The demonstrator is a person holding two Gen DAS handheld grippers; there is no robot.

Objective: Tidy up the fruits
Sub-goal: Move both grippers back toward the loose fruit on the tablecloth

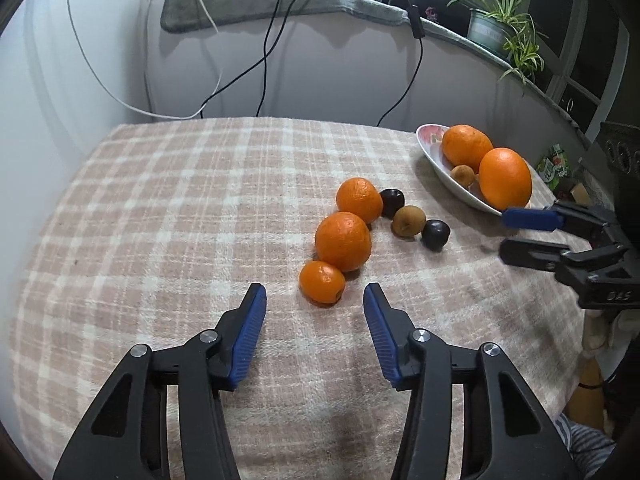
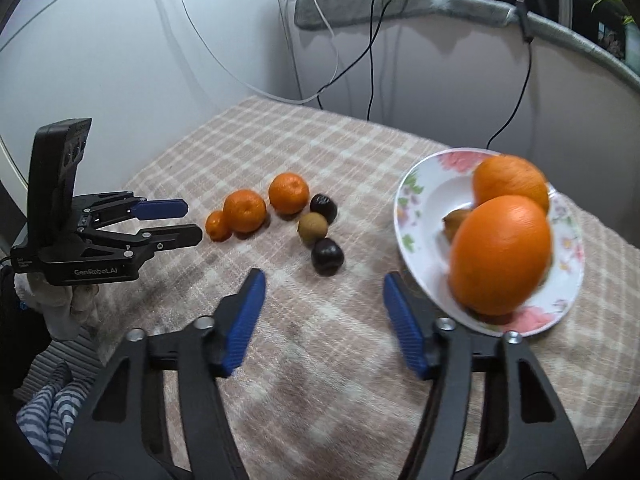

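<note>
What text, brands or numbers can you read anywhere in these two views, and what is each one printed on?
"GenRobot.AI": white lettering on the black body of the left gripper, seen in the right wrist view.
"DAS": pale marking on the black body of the right gripper, seen in the left wrist view; the letters are uncertain.
Green printed packet behind the floral white plate: print too blurred to read.
Small print on the left gripper's rear edge: too small to read.
</note>
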